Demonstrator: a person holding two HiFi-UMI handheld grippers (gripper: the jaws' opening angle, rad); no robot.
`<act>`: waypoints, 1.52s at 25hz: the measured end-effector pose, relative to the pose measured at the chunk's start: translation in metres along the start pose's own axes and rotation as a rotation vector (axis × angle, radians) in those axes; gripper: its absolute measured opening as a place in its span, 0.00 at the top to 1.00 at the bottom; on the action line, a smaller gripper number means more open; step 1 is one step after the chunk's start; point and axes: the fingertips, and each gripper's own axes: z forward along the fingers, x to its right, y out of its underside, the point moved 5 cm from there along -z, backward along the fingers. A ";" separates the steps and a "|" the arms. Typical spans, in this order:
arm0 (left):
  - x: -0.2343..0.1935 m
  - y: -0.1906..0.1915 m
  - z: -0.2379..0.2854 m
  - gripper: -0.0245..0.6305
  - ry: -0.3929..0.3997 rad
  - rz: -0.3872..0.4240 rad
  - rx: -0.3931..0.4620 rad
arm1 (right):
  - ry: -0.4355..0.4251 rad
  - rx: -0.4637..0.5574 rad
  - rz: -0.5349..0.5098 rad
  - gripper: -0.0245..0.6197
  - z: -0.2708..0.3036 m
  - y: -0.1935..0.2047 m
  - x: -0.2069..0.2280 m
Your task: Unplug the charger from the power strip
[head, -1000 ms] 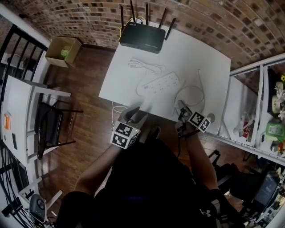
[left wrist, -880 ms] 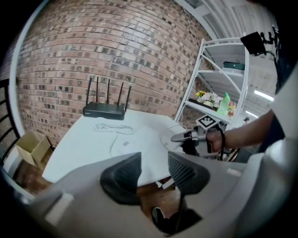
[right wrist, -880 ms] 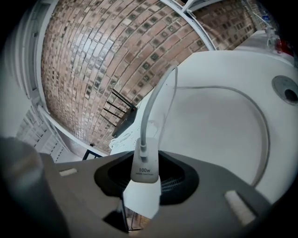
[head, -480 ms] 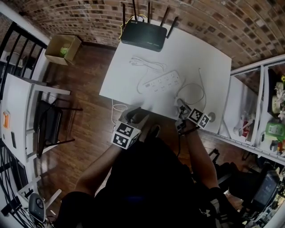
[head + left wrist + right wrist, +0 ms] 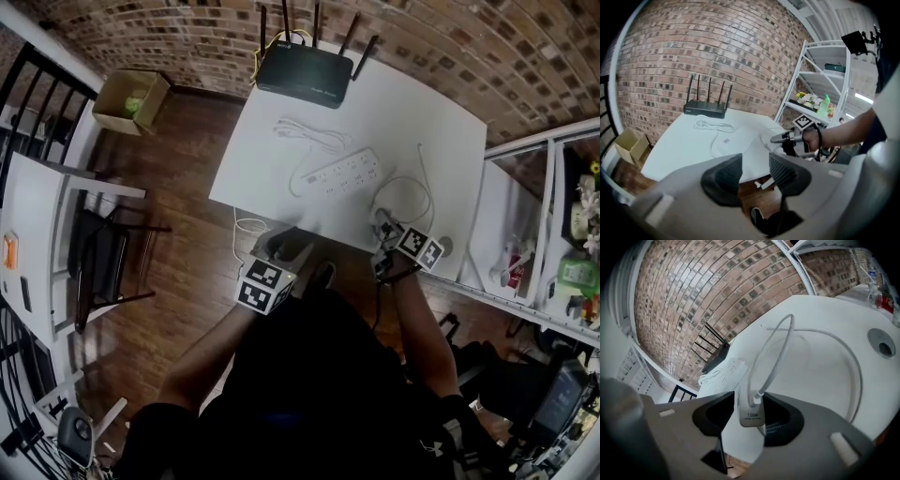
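A white power strip [image 5: 342, 172] lies in the middle of the white table [image 5: 422, 112], with no plug in it. The white charger [image 5: 751, 411] stands between the jaws of my right gripper [image 5: 749, 416], near the table's front right edge. Its white cable [image 5: 778, 348] arches up and loops over the tabletop. These jaws are opening, and a gap shows beside the charger on the left. In the head view the right gripper [image 5: 380, 221] is at the cable loop. My left gripper [image 5: 754, 176] hangs open and empty just off the table's front edge [image 5: 281, 246].
A black router [image 5: 305, 75] with antennas stands at the table's far edge, with the strip's own coiled cord [image 5: 305, 136] in front of it. A round cable hole [image 5: 881, 345] sits at the table's right corner. A white shelf rack [image 5: 553, 234] stands right, a cardboard box [image 5: 131, 101] far left.
The right gripper has tipped slightly at the table's front right with the charger between its jaws. The left gripper has stayed where it was.
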 end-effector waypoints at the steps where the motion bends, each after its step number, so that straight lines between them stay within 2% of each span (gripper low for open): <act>1: 0.000 0.001 0.000 0.69 0.001 -0.001 0.000 | 0.009 0.002 0.001 0.67 -0.001 0.000 0.001; 16: 0.007 -0.008 0.005 0.69 0.018 0.003 0.005 | 0.101 0.036 0.108 0.66 -0.038 0.006 0.028; 19: 0.009 -0.011 0.004 0.69 0.018 0.001 0.007 | 0.073 0.067 0.120 0.68 -0.052 0.002 0.016; 21: 0.011 -0.016 0.001 0.69 0.017 0.002 0.021 | 0.009 0.088 0.098 0.71 -0.062 -0.003 -0.006; 24: 0.017 -0.032 -0.008 0.69 0.017 0.000 0.072 | -0.132 0.117 0.001 0.81 -0.080 -0.011 -0.057; 28: 0.029 -0.062 -0.025 0.71 0.035 0.007 0.158 | -0.271 0.147 -0.201 0.93 -0.103 -0.018 -0.125; 33: 0.042 -0.092 -0.045 0.72 0.042 0.026 0.258 | -0.384 0.171 -0.459 0.95 -0.114 -0.015 -0.187; 38: 0.045 -0.110 -0.070 0.72 0.008 0.012 0.352 | -0.437 0.211 -0.615 0.95 -0.117 -0.011 -0.231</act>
